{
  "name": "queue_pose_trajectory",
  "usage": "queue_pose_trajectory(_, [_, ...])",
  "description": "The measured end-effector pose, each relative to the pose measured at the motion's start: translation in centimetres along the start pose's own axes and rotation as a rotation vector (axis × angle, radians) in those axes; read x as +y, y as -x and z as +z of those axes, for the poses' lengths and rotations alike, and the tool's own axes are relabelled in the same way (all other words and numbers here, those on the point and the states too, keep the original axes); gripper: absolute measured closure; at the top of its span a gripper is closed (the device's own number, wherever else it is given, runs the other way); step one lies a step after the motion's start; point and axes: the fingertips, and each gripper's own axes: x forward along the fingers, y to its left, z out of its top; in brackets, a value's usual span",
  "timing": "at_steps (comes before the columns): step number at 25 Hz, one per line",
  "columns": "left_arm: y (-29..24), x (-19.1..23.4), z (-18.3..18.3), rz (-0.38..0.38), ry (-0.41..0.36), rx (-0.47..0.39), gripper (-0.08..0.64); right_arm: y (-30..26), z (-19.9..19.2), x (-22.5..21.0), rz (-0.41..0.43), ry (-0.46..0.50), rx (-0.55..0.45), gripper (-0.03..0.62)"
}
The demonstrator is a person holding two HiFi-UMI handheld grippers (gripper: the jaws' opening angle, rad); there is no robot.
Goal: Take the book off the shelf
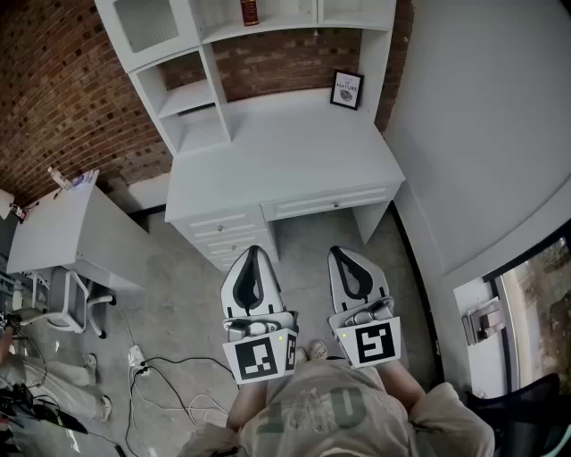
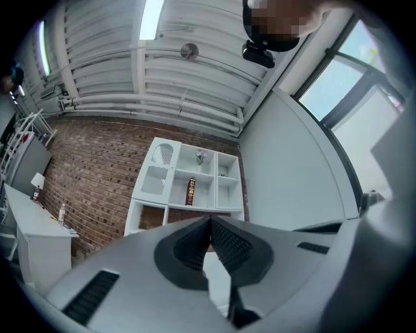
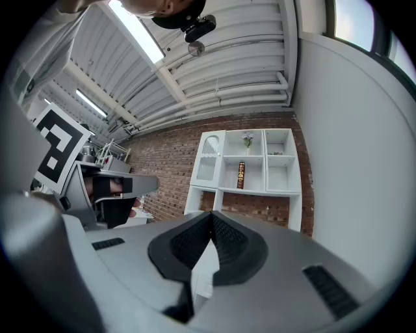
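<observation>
A dark red book [image 1: 249, 12] stands upright on a shelf of the white desk hutch [image 1: 223, 62] at the top of the head view. It shows again as a thin brown spine, the book [image 2: 190, 191] in the left gripper view and the book [image 3: 241, 175] in the right gripper view, in the middle cell. My left gripper [image 1: 254, 252] and right gripper [image 1: 341, 253] are held side by side close to my body, well short of the desk. Both are shut with nothing between the jaws, their tips touching.
A white desk [image 1: 285, 165] with drawers stands against a brick wall, with a small framed picture [image 1: 346, 89] at its back right. A second white table [image 1: 62, 228], a chair [image 1: 76, 299] and floor cables [image 1: 169, 384] lie to the left. A white wall runs along the right.
</observation>
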Motion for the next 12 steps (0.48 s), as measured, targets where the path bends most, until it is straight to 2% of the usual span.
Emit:
queue_pose_trajectory(5, [0.0,-0.6,-0.4,-0.002,-0.01,0.006,0.548,-0.1,-0.8,-0.9,-0.008,0.003,0.012,0.578])
queue_pose_trajectory(9, [0.0,-0.9,-0.8,-0.006,-0.017,0.02,0.548,-0.3,-1.9,-1.7,-0.029,-0.079,0.044,0.578])
queue_pose_trajectory(12, [-0.1,-1.0,-0.9,-0.005,-0.019,0.023,0.548,-0.3,-1.8,-2.1,-0.033,-0.097,0.03,0.578])
